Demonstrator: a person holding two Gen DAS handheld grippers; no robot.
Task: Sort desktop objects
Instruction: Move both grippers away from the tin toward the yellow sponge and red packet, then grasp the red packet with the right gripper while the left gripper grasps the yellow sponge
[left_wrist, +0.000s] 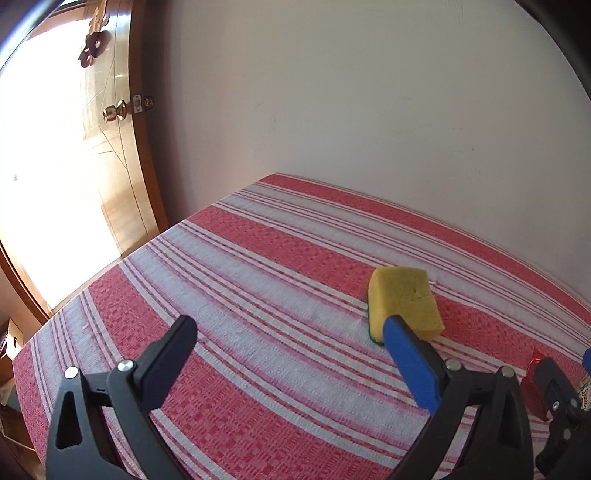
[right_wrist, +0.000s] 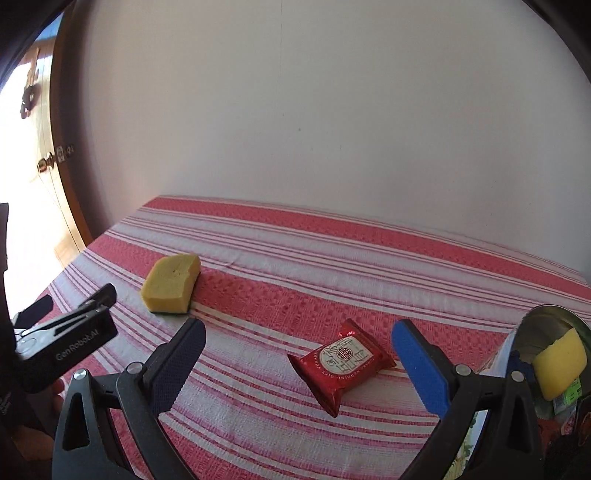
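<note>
Sponge (left_wrist: 404, 301) & red packet (right_wrist: 341, 363) on striped cloth (left_wrist: 258, 266) by wall, door (left_wrist: 110, 129) left; both tongs (left_wrist: 290, 325) (right_wrist: 299, 330) spread, empty.

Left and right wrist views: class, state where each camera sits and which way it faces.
Left wrist: on the left gripper, facing along its open fingers over the striped cloth to the sponge.
Right wrist: on the right gripper, open, facing the red packet; left gripper visible.
Shared: sponge, packet, cloth.

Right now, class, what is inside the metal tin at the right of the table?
In the metal tin, a yellow sponge shows at its open mouth, with something green just below it. The right gripper's frame covers the tin's lower part, so any other contents cannot be seen.
</note>
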